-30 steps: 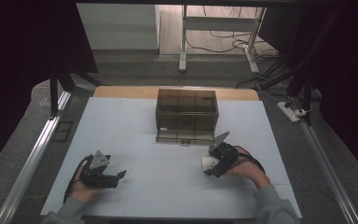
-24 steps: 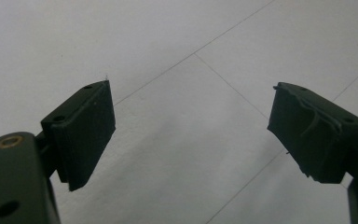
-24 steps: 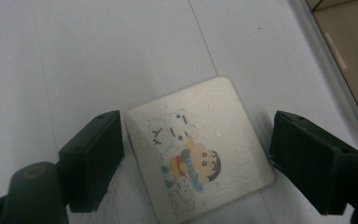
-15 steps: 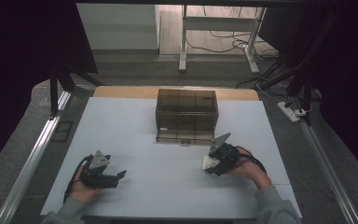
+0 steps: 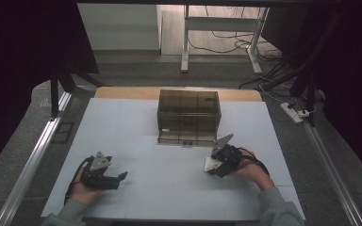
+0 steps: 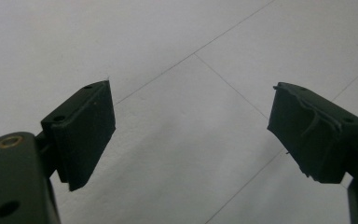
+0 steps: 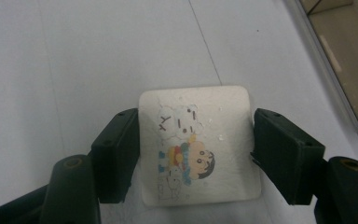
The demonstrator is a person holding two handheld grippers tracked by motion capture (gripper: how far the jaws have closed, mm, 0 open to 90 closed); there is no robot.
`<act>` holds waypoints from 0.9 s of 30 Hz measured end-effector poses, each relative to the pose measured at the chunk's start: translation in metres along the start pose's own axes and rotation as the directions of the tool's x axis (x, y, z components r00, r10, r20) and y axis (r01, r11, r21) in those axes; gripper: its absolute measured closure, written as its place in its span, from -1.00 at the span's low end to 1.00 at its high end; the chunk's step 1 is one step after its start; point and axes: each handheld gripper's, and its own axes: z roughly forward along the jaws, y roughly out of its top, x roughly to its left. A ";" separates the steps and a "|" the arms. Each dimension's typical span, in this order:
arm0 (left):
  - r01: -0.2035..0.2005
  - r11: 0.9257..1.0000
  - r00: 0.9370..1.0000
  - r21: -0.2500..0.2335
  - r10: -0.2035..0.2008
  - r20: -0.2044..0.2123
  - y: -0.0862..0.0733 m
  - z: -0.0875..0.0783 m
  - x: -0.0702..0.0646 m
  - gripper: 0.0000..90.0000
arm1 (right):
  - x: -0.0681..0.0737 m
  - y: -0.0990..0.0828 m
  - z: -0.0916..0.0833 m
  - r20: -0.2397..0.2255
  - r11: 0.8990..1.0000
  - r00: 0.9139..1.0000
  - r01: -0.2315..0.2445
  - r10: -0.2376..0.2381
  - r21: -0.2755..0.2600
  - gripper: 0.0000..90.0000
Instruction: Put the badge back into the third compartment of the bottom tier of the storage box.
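Between the right tongs, clamped, sits a white cartoon-printed square tile; left tongs gape.

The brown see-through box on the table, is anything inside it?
The brown box looks empty through its tinted walls in the high view, but dark plastic and dim light could hide something small. The cartoon card sits outside, between the right gripper jaws.

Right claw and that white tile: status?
Right claw straddles white cartoon tile, contact unclear. Left claw open over bare table. Brown box beyond, nothing in the way.
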 end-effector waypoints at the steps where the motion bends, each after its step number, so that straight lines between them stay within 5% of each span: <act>1: 0.000 1.000 1.000 0.000 0.000 0.000 0.000 0.000 0.000 -0.67 | 0.000 0.000 0.000 0.000 1.000 1.000 -0.002 0.002 -0.004 -0.26; 27: -0.002 1.000 1.000 0.003 0.002 -0.002 -0.001 0.000 0.000 -0.67 | -0.005 -0.001 -0.018 0.049 0.992 0.996 -0.070 0.076 -0.106 -0.26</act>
